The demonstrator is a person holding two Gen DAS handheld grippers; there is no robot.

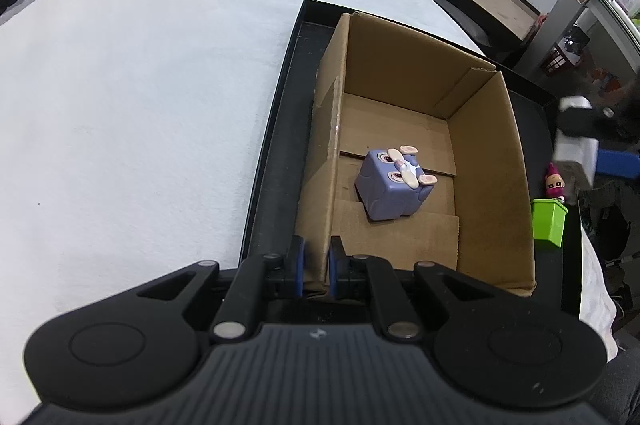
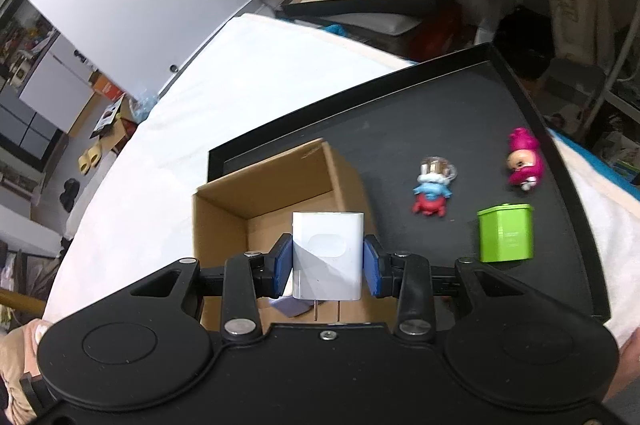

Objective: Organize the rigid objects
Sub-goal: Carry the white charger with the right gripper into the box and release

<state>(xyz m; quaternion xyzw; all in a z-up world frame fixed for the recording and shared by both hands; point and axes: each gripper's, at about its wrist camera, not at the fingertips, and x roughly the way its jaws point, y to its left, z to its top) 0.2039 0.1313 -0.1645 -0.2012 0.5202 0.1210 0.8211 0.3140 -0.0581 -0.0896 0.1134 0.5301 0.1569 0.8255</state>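
Left tongs (image 1: 317, 267) pinch the cardboard box (image 1: 486, 161) wall; right tongs (image 2: 327, 267) grip a white charger (image 2: 327, 257).
Left wrist: a purple cube toy (image 1: 394, 185) lies inside the box, on the black tray (image 1: 272, 153). Right wrist: charger hangs above the box; green container (image 2: 506, 233), pink doll (image 2: 522, 161), blue-red figure (image 2: 432, 191) sit on the tray.

Holding the box wall

My left gripper (image 1: 317, 267) pinches the cardboard box (image 1: 486, 161) wall; a purple cube toy (image 1: 390, 187) lies inside, on the black tray (image 1: 276, 129).
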